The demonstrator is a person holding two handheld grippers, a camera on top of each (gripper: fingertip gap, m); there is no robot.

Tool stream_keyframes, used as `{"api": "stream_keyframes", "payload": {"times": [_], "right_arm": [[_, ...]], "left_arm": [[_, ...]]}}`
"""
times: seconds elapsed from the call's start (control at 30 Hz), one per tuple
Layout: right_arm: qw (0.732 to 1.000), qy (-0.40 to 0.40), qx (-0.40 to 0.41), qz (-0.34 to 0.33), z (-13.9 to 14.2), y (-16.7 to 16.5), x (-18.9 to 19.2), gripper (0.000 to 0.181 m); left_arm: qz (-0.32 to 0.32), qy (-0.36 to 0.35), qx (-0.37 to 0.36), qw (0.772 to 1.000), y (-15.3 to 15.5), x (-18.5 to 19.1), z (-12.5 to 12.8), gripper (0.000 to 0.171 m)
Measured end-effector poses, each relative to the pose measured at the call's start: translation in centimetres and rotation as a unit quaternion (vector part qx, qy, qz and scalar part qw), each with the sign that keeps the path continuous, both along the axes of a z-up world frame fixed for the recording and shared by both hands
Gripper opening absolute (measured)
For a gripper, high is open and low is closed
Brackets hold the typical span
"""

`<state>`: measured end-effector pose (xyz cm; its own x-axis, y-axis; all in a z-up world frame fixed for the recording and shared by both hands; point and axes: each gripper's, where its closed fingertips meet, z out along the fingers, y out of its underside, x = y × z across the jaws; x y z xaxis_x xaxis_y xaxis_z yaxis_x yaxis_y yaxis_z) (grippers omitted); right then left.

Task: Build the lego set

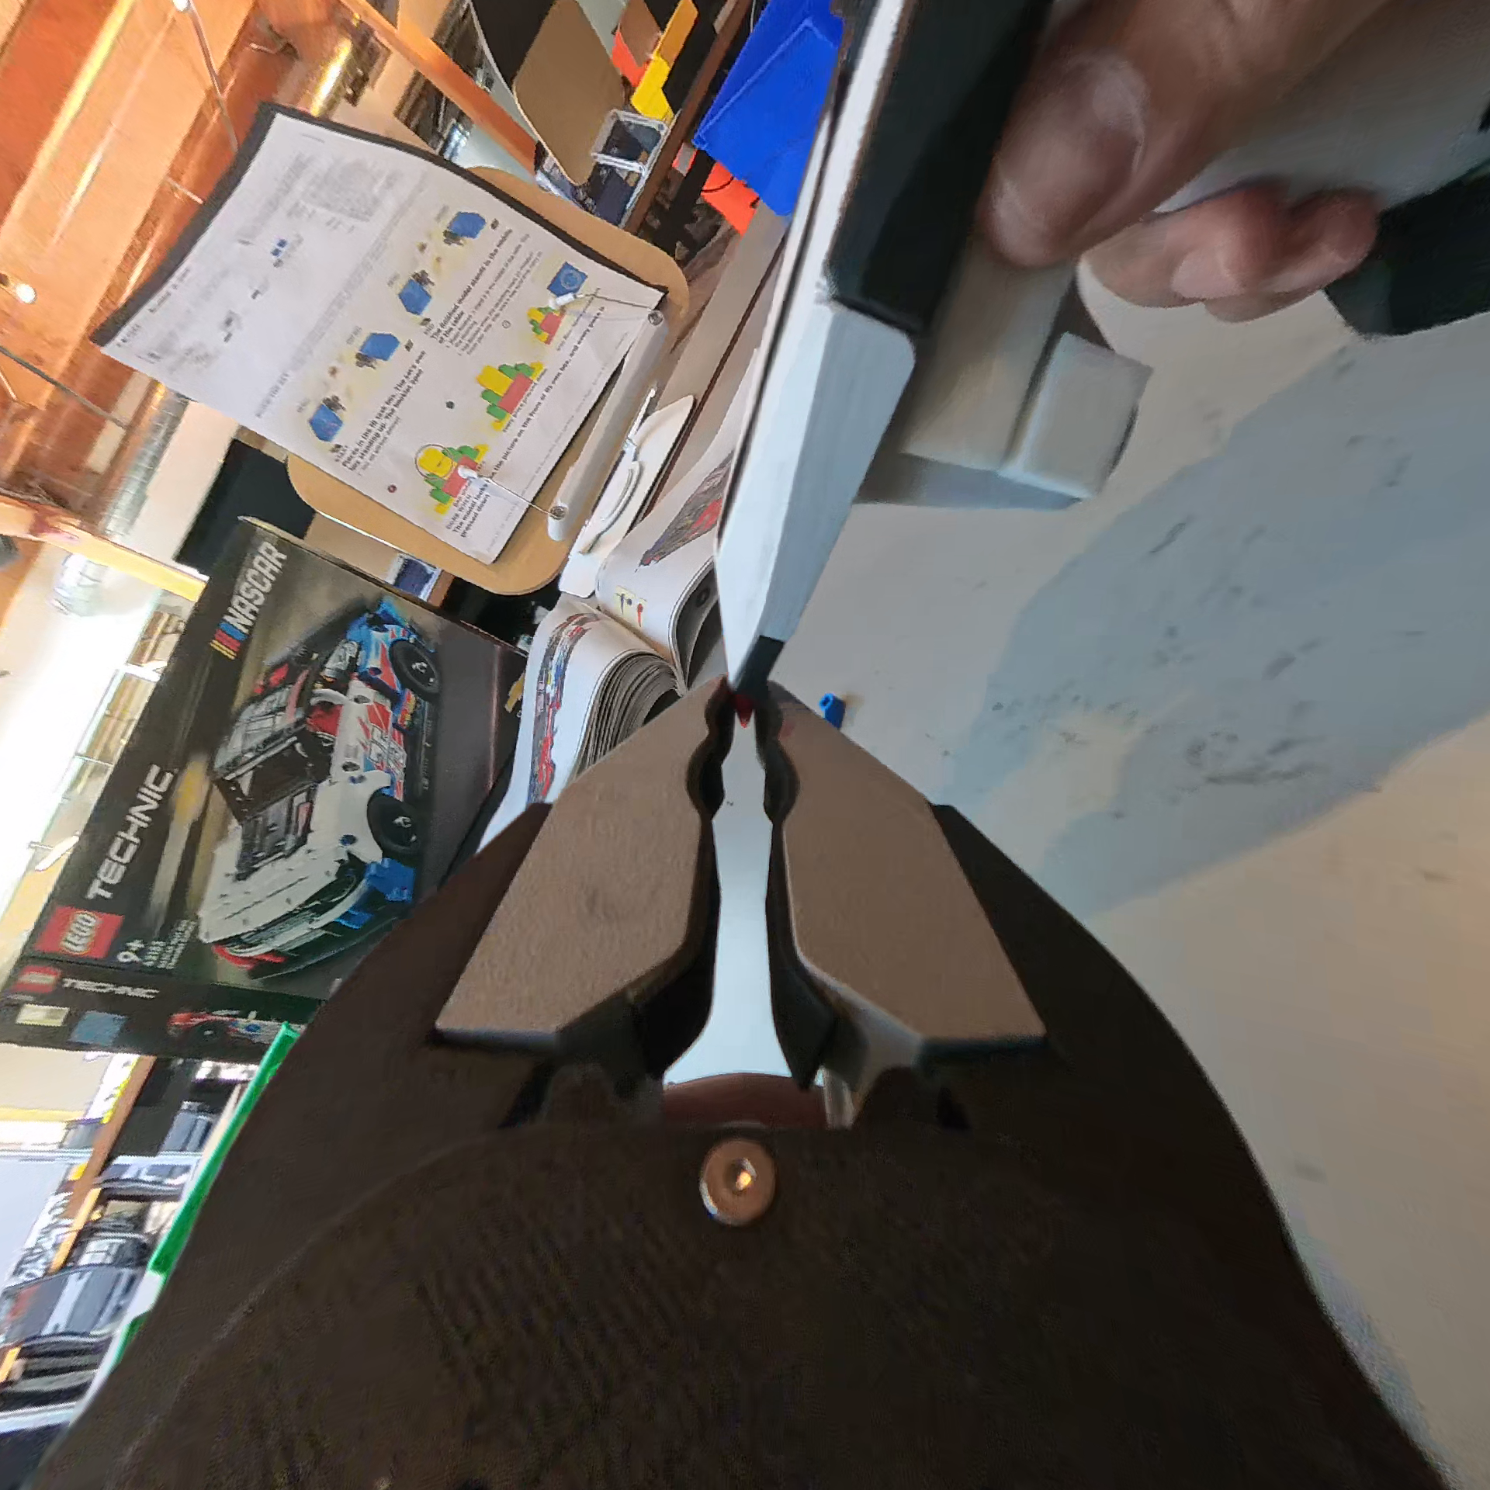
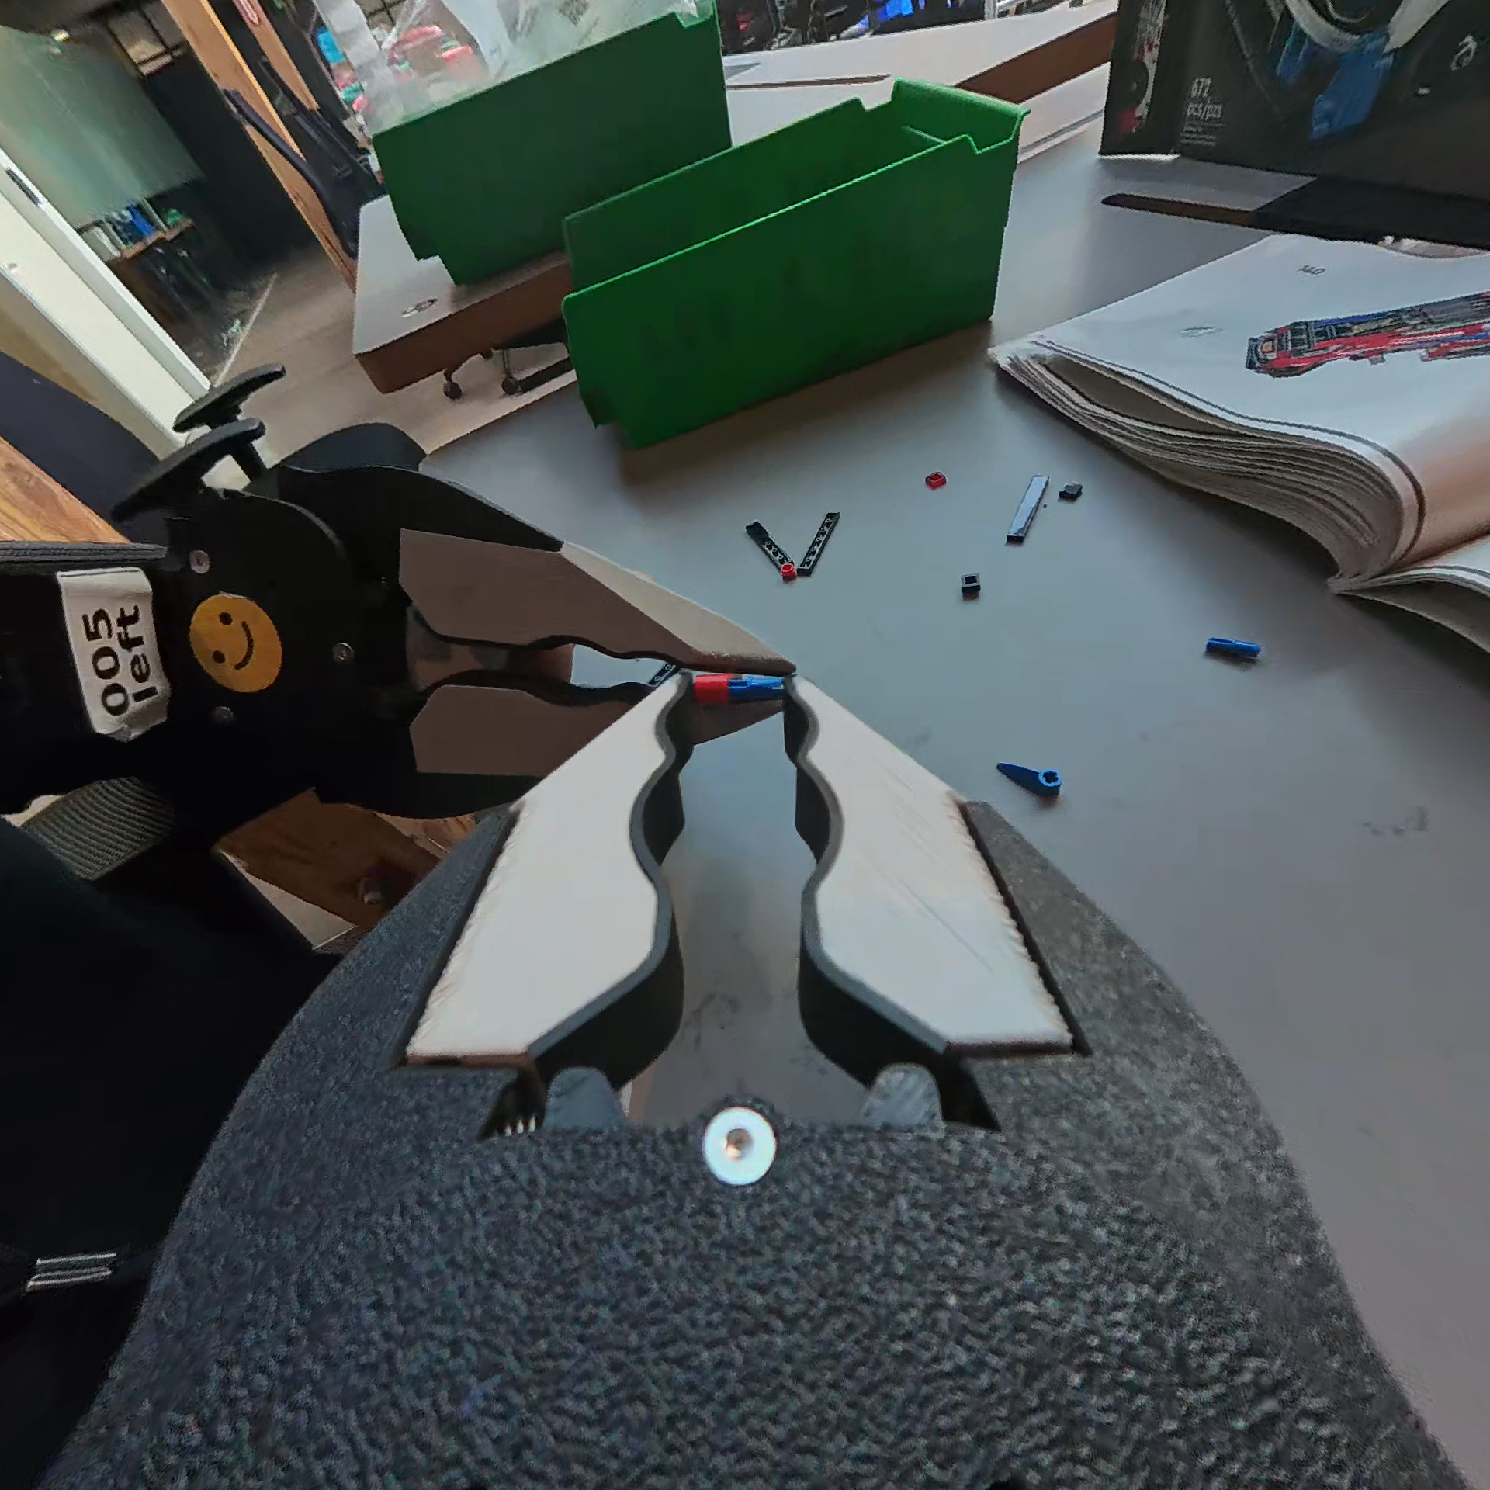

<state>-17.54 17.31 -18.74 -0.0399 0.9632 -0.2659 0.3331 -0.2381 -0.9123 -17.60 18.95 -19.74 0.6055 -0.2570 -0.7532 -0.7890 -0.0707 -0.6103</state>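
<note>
The piece in play is a tiny assembly: a short red cylindrical bush (image 2: 709, 689) joined end to end with a blue plastic pin (image 2: 758, 687), and a thin black studded strip (image 2: 663, 676) peeks out just behind them. It sits up off the table, right where the two tools meet.

The left gripper (image 2: 774, 673) reaches in from the left in the right wrist view, lying on its side, its tan fingers nearly closed and pinched on the red-and-blue assembly. From its own camera only a sliver of red (image 1: 742, 709) shows between the tips (image 1: 738, 713).

The right gripper (image 2: 735, 695) points forward at the same spot, its wavy-edged fingers clearly parted, one tip on each side of the assembly; whether they touch it I cannot tell. In the left wrist view that tool comes down from above, held by a hand (image 1: 1193, 137) wrapped round its body.

On the grey tabletop (image 2: 1129, 887) beyond lie loose parts: two black studded beams (image 2: 794, 542) in a V with a small red piece at the join, a long dark flat bar (image 2: 1027, 508), a small red square (image 2: 935, 480), another blue pin (image 2: 1232, 647), and a blue pointed lever piece (image 2: 1032, 779). Behind stand two green plastic bins (image 2: 774, 306), with an open instruction booklet (image 2: 1258, 419) to the right and the set's box (image 1: 266, 790) upright.
</note>
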Motion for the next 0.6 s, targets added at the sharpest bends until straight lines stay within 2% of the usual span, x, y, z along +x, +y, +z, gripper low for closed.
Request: {"api": "stream_keyframes", "payload": {"times": [0.2,0.33,0.6], "right_arm": [[0.998,-0.007,0.065,0.002,0.1,-0.23,0.07,0.02],[0.993,-0.009,0.116,0.014,0.39,-0.55,0.15,0.019],[0.972,-0.032,0.229,-0.033,-0.34,-0.28,-0.11,0.018]], "left_arm": [[0.0,0.062,0.033,0.998,-0.05,0.02,0.27,0.001],[-0.005,0.064,0.051,0.997,-0.34,0.16,0.66,0.001],[0.01,0.069,0.039,0.997,-0.06,-0.18,-0.25,0.001]]}}
